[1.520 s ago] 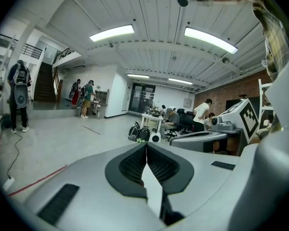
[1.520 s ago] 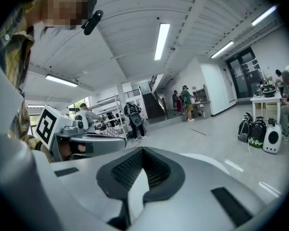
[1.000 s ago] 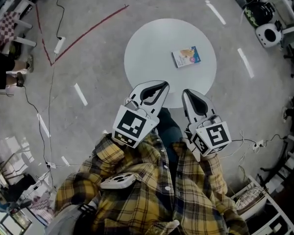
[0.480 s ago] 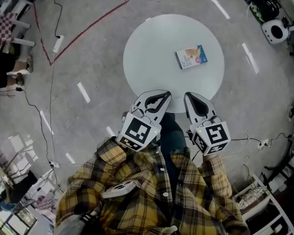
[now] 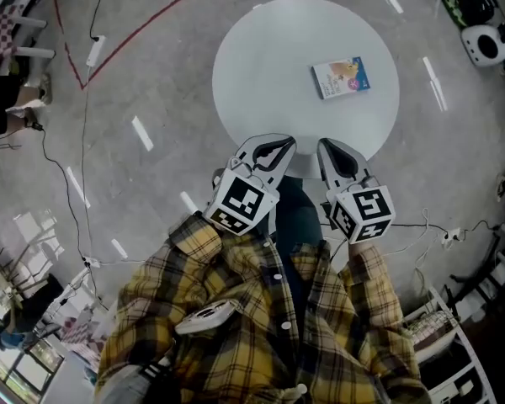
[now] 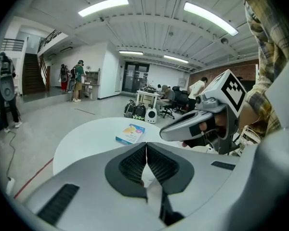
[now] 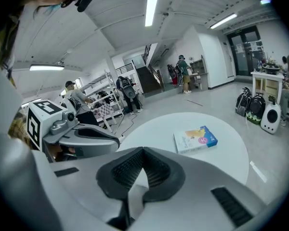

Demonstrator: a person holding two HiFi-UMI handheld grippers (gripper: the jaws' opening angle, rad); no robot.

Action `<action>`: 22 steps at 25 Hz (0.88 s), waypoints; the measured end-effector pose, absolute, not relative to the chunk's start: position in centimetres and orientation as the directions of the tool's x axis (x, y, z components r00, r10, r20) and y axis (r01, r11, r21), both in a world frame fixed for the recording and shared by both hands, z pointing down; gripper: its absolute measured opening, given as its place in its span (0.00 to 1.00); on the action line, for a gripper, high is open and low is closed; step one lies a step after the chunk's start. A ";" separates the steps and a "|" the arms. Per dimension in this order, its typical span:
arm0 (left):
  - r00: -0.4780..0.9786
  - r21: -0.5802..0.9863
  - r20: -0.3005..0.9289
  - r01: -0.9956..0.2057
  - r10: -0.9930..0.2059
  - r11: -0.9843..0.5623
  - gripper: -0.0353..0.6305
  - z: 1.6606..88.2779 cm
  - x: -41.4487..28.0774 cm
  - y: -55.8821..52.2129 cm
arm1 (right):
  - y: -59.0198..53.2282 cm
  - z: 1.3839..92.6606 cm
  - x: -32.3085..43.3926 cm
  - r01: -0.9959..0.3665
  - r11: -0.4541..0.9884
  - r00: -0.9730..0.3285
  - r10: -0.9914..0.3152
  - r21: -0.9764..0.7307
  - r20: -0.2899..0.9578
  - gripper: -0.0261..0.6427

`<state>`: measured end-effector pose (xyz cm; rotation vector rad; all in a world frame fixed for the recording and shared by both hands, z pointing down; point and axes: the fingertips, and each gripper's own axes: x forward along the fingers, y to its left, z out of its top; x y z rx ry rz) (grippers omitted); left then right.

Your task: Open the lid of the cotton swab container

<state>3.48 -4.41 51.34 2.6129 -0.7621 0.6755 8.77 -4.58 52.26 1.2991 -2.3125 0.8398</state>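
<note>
A flat white and blue cotton swab container (image 5: 341,77) lies on the far right part of the round white table (image 5: 269,66). It also shows in the left gripper view (image 6: 130,133) and the right gripper view (image 7: 195,139). My left gripper (image 5: 280,144) and right gripper (image 5: 330,147) hover side by side over the table's near edge, well short of the container. Both are shut with nothing between the pads. In the left gripper view the tips (image 6: 146,144) meet; in the right gripper view the tips (image 7: 143,150) meet too.
The table stands on a grey floor with white tape marks (image 5: 141,133) and a red line (image 5: 151,13). Cables (image 5: 86,124) run at left. Racks and gear (image 5: 486,45) crowd the right side. People stand far off (image 6: 78,80).
The view has shifted so the table and container sit higher and slightly right in the frame. Both grippers stay shut and side by side, now over the table's near edge.
</note>
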 end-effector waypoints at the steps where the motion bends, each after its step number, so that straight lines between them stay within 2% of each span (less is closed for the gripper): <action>1: 0.743 0.182 0.528 -0.573 -0.412 -0.799 0.09 51.6 3.5 -4.4 | -4.6 52.5 8.8 -0.858 0.400 -0.513 -0.644 -0.322 0.568 0.06; 19: 0.767 0.233 0.539 -0.532 -0.347 -0.814 0.09 54.4 3.9 -3.1 | -3.7 52.9 9.8 -0.864 0.374 -0.503 -0.644 -0.337 0.576 0.06; 21: 0.770 0.234 0.540 -0.527 -0.342 -0.817 0.11 54.5 3.8 -3.1 | -3.7 53.0 9.7 -0.863 0.375 -0.506 -0.640 -0.339 0.578 0.06; 22: 0.772 0.238 0.541 -0.522 -0.335 -0.819 0.16 54.5 3.8 -3.1 | -3.6 53.0 9.6 -0.861 0.377 -0.508 -0.637 -0.340 0.580 0.06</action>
